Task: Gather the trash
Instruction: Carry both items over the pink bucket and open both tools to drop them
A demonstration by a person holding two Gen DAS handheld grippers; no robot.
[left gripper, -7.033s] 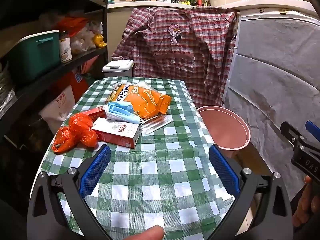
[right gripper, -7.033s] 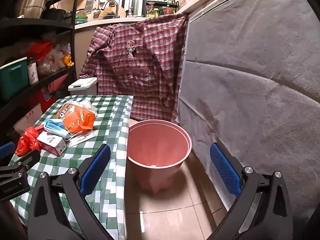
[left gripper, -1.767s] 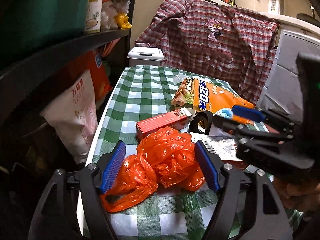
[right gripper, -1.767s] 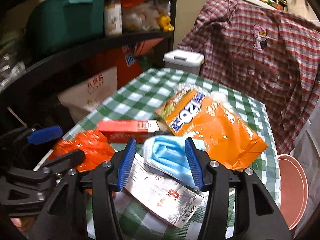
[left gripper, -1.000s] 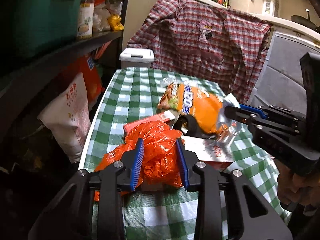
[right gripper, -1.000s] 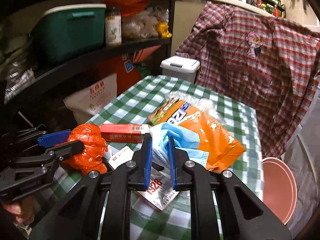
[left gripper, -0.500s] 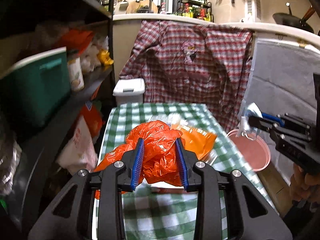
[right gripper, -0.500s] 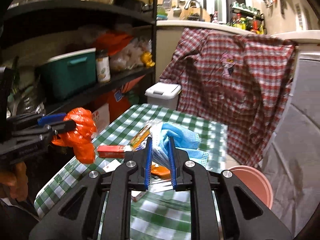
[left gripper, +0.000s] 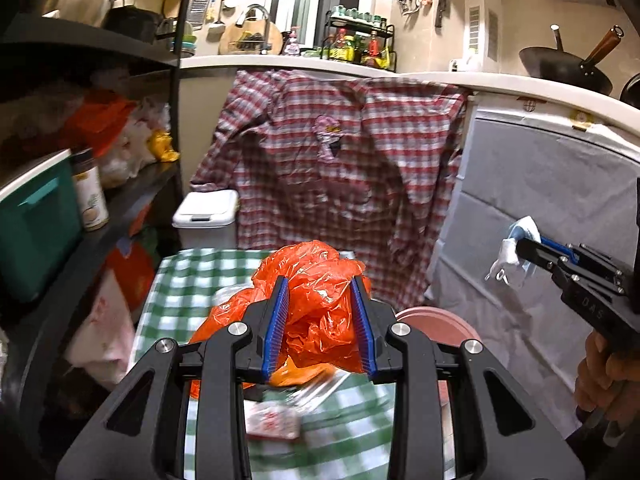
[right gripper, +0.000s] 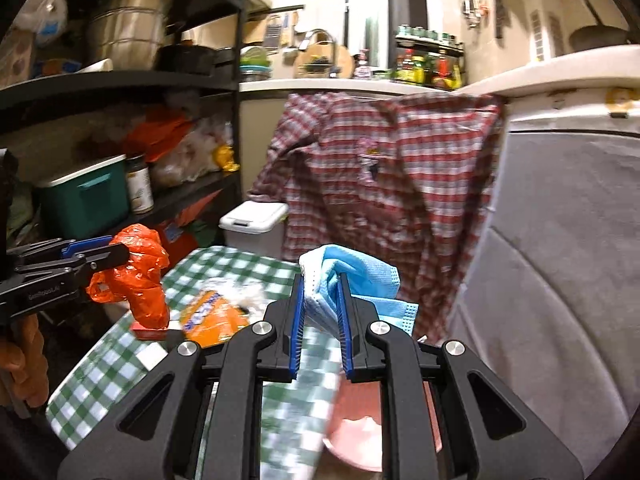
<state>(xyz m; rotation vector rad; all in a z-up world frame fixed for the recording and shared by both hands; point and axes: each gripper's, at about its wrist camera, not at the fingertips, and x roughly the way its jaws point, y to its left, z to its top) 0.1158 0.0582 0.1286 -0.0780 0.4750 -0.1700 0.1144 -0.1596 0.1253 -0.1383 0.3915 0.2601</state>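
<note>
Left hand-held gripper [left gripper: 322, 324] clamped on crumpled orange bag [left gripper: 320, 304], held up above table [left gripper: 182, 280]. Right hand-held gripper [right gripper: 319, 316] clamped on blue face mask [right gripper: 352, 280], up above table too, near pink bin [right gripper: 356, 436]. Bin beside table. Orange snack pack [right gripper: 212, 316] on table.

— Left gripper [left gripper: 320, 324]?
— Low centre of its own view, jaws narrowed and pinching an orange bag [left gripper: 320, 304]; a hand [right gripper: 24, 356] grips it at lower left of the right view.
— Right gripper [right gripper: 320, 320]?
— Jaws nearly together, clamping a blue mask [right gripper: 356, 276]; a hand [left gripper: 604, 368] holds it, lower right.
</note>
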